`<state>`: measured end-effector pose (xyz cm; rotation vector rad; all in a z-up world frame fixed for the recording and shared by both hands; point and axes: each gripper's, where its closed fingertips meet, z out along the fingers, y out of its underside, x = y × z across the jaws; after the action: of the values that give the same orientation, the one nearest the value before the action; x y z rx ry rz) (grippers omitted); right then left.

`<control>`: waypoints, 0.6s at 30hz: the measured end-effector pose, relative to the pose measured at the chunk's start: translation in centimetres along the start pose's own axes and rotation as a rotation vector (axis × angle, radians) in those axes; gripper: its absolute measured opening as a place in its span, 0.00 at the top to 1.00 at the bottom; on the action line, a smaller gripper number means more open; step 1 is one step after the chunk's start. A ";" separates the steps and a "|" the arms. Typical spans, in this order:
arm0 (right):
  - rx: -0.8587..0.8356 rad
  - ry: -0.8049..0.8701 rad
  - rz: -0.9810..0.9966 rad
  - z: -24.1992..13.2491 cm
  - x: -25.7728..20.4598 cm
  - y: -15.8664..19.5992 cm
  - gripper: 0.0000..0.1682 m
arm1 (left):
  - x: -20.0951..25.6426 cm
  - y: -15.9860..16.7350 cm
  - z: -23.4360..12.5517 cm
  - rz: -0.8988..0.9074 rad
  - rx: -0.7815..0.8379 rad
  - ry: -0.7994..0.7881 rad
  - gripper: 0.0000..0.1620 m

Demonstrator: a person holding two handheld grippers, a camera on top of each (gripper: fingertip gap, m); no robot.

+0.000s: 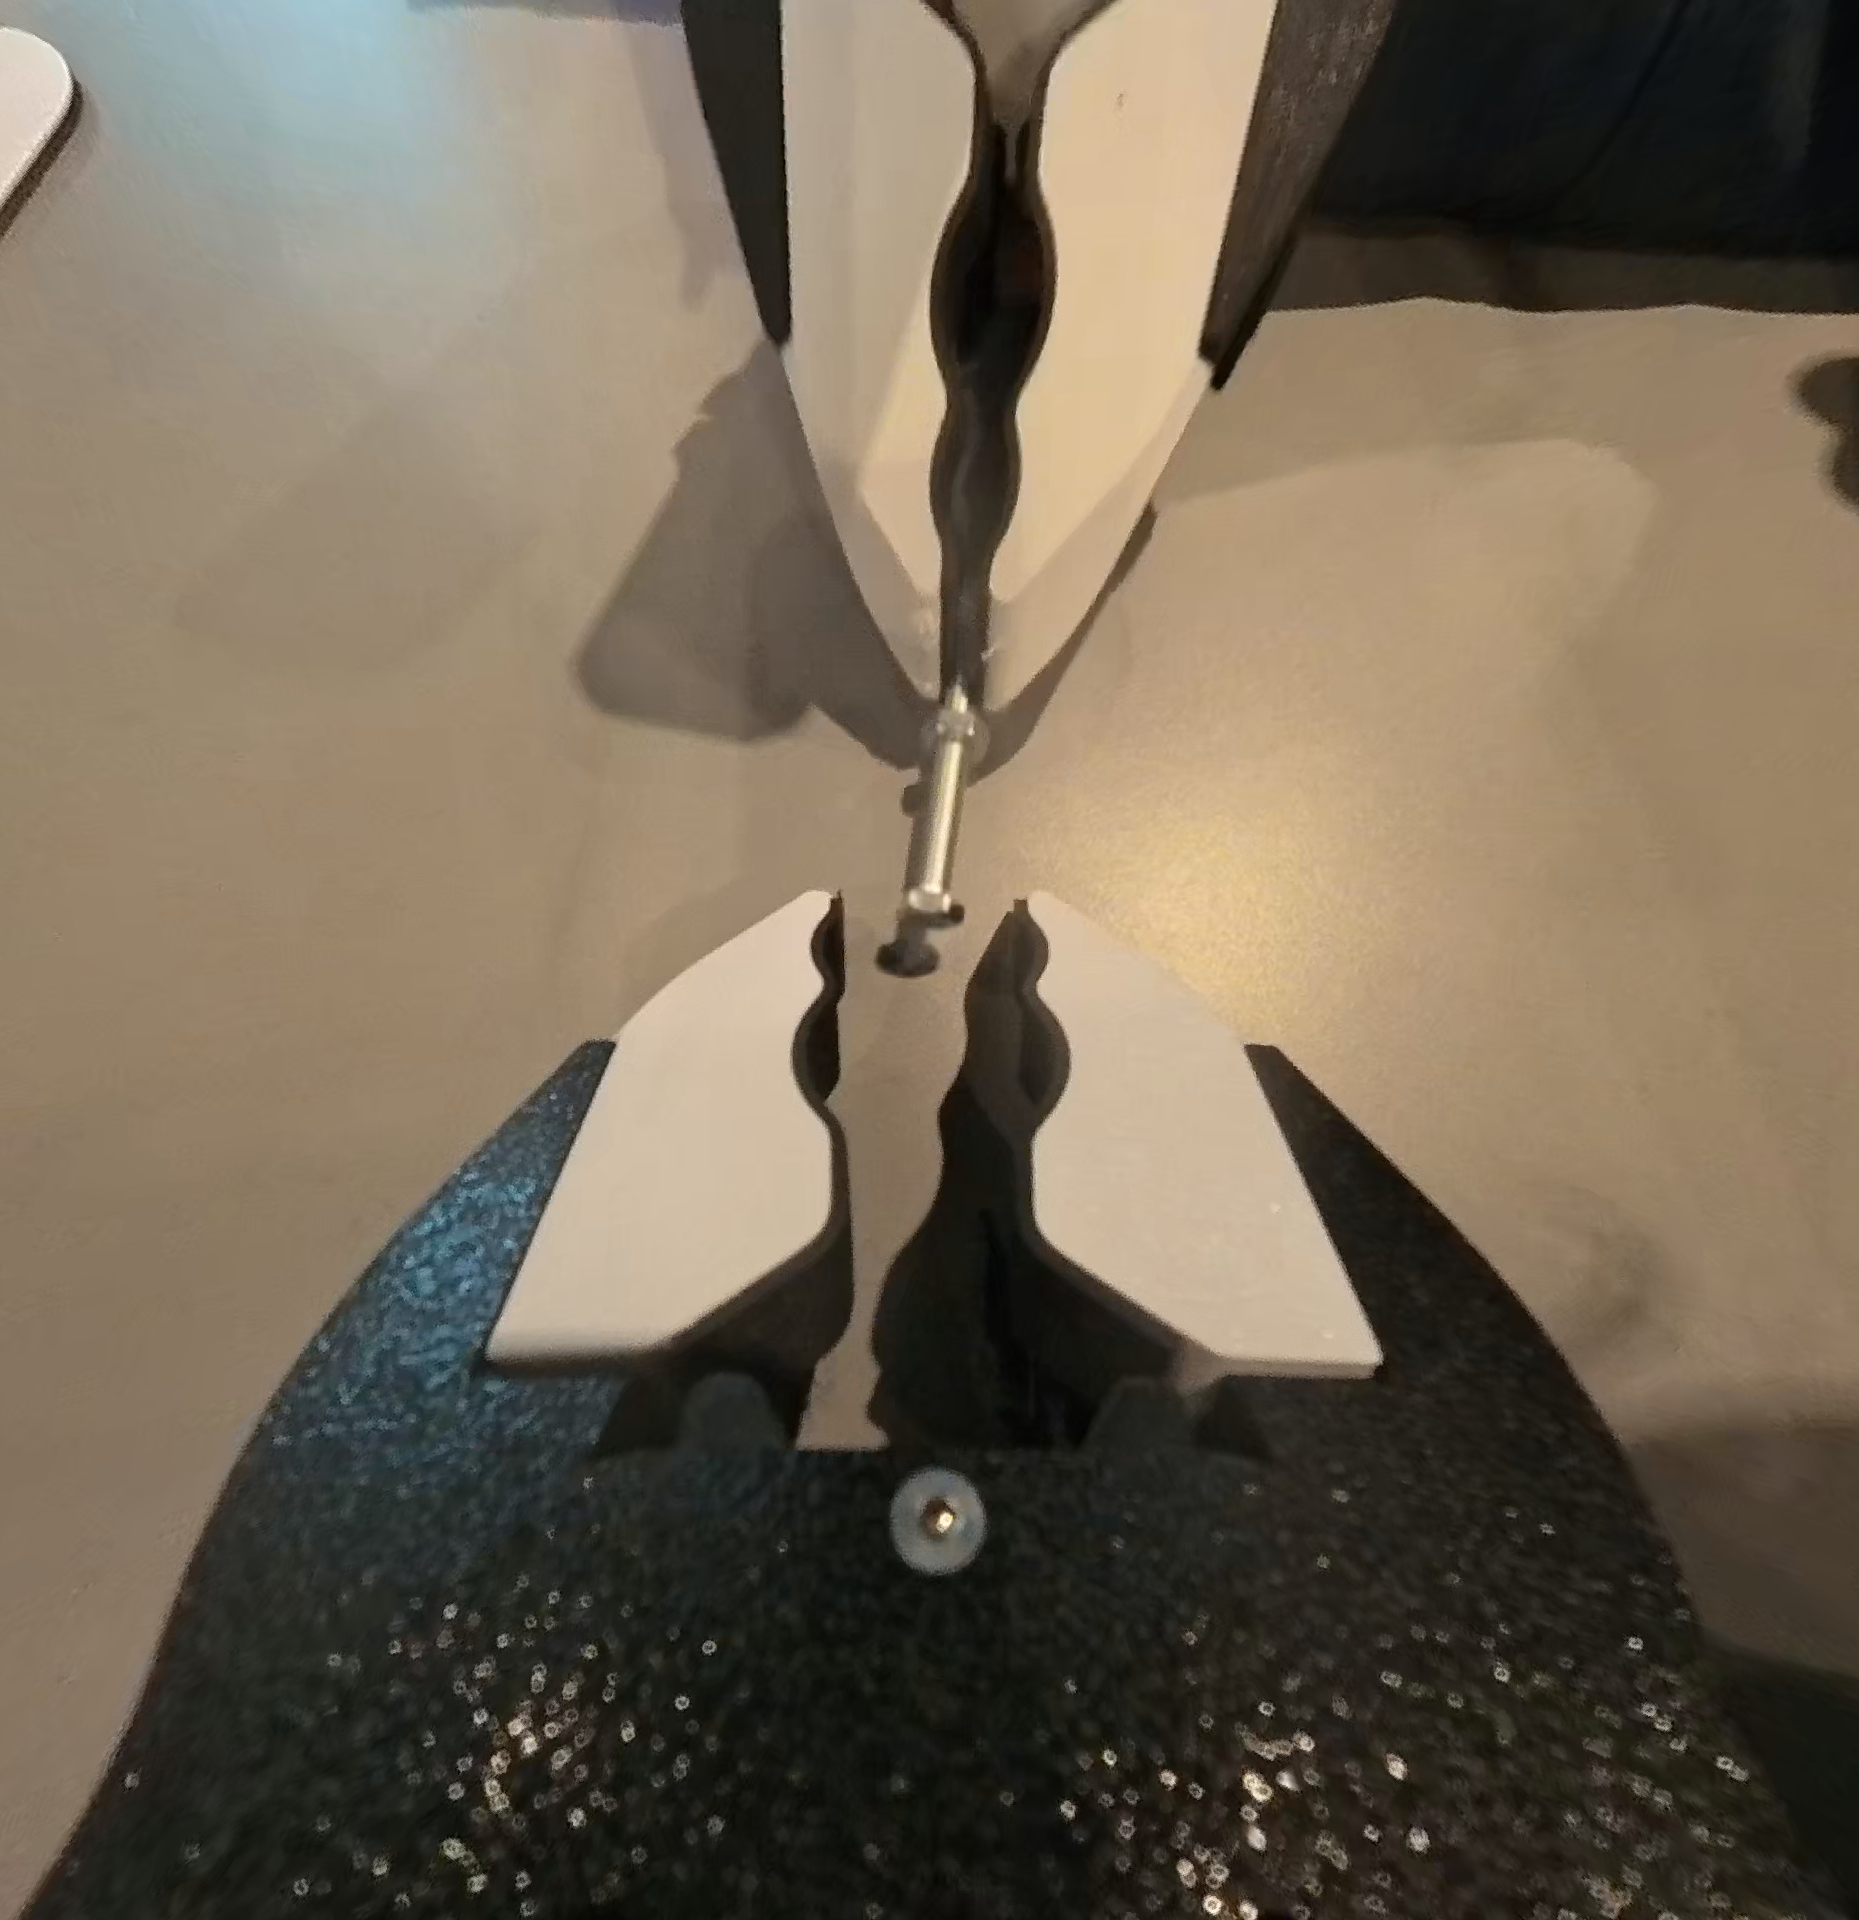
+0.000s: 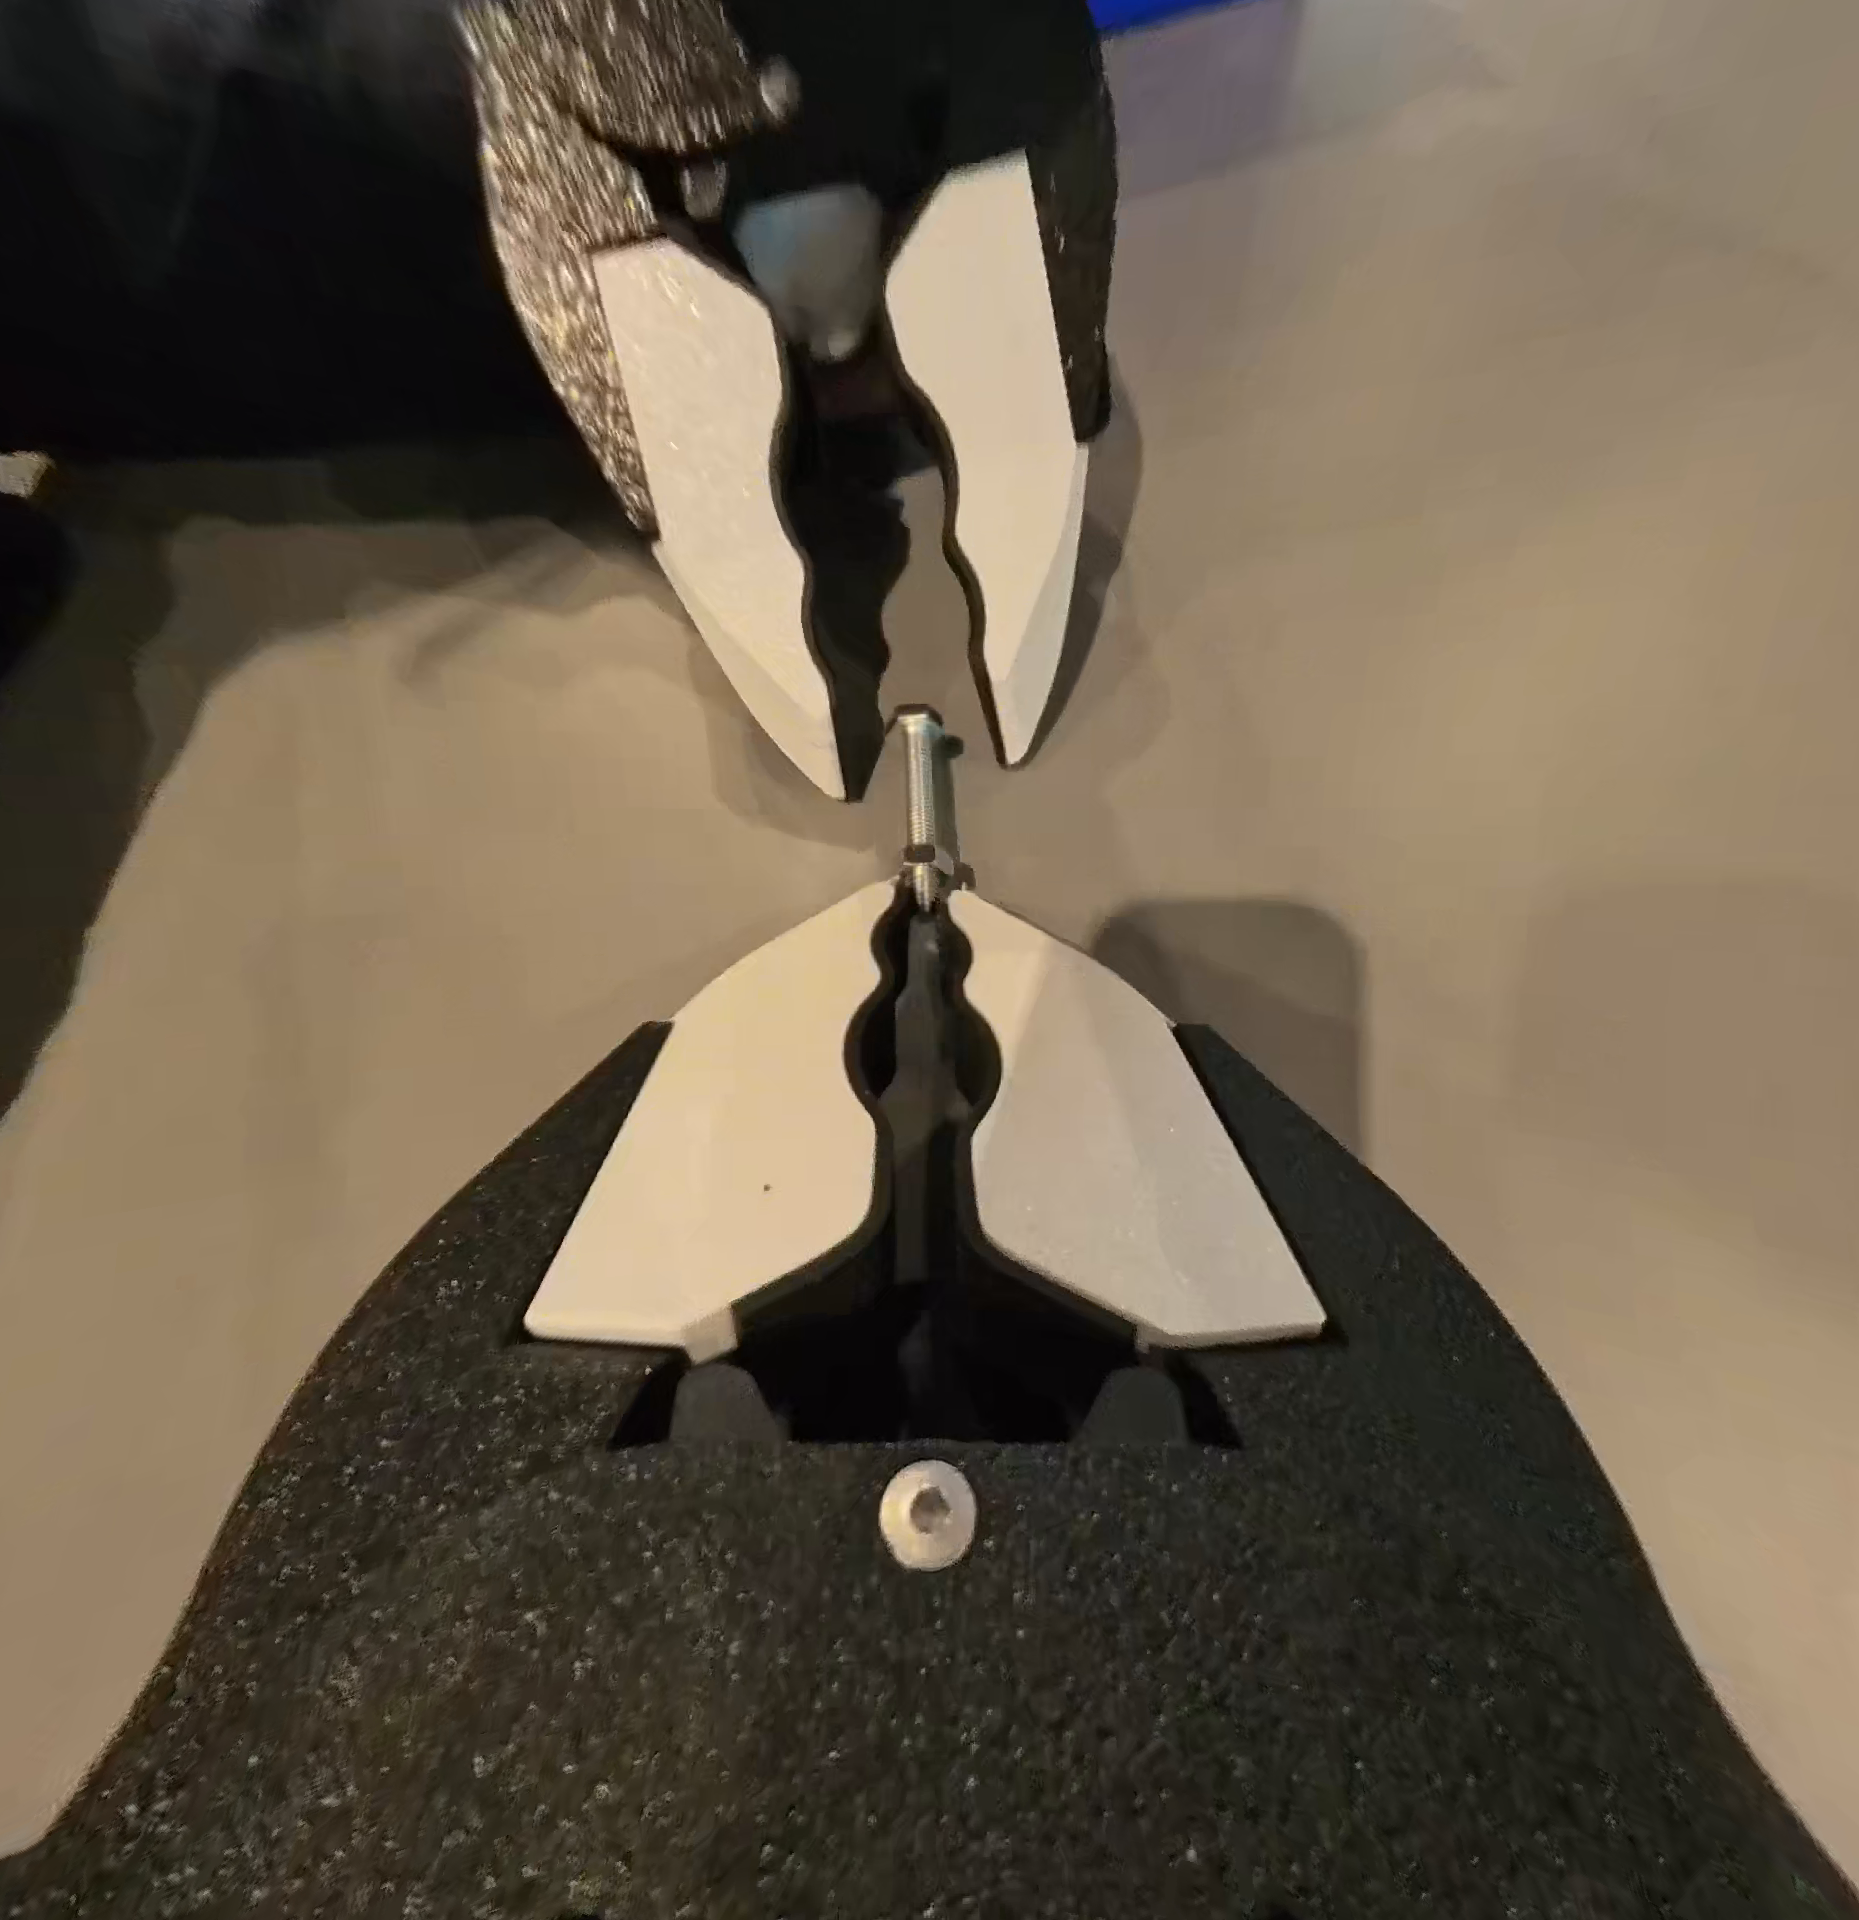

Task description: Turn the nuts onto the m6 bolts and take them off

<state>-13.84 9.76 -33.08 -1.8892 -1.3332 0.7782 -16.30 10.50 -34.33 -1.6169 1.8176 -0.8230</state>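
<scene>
A silver M6 bolt [image 1: 935, 810] hangs in the air above the table, with a nut [image 1: 951, 719] threaded on near one end. My right gripper [image 2: 930, 894] is shut on the threaded end of the bolt [image 2: 920, 790], just behind the nut [image 2: 930, 857]. It shows at the top of the left wrist view [image 1: 961, 675]. My left gripper [image 1: 920, 909] is open. Its fingertips stand on either side of the bolt head without touching it, as the right wrist view [image 2: 933, 774] also shows.
The grey-beige table top [image 1: 333, 623] lies under both grippers. The corner of a white board [image 1: 11, 135] sits at the far left. A dark object [image 1: 1855, 416] lies at the right edge. Dark fabric [image 2: 229, 260] fills the far side. My left and right fingertips are right by each other.
</scene>
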 end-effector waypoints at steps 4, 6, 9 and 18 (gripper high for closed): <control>0.010 0.016 -0.013 0.0 0.1 -0.1 0.97 | 0.5 -0.2 0.2 0.017 0.000 0.018 0.83; 0.002 0.016 -0.031 0.2 -0.1 -0.2 0.97 | 0.7 -0.4 0.4 0.023 0.000 0.023 0.83; 0.002 0.007 -0.041 0.5 -0.3 -0.4 0.97 | 0.9 -0.4 0.5 0.022 0.000 0.029 0.84; 0.001 -0.015 -0.019 0.6 -0.4 -0.4 0.97 | 0.9 -0.5 0.6 0.000 -0.004 0.037 0.97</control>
<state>-14.67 9.63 -33.08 -1.8708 -1.3576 0.7844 -15.66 9.56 -34.36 -1.6148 1.8460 -0.8550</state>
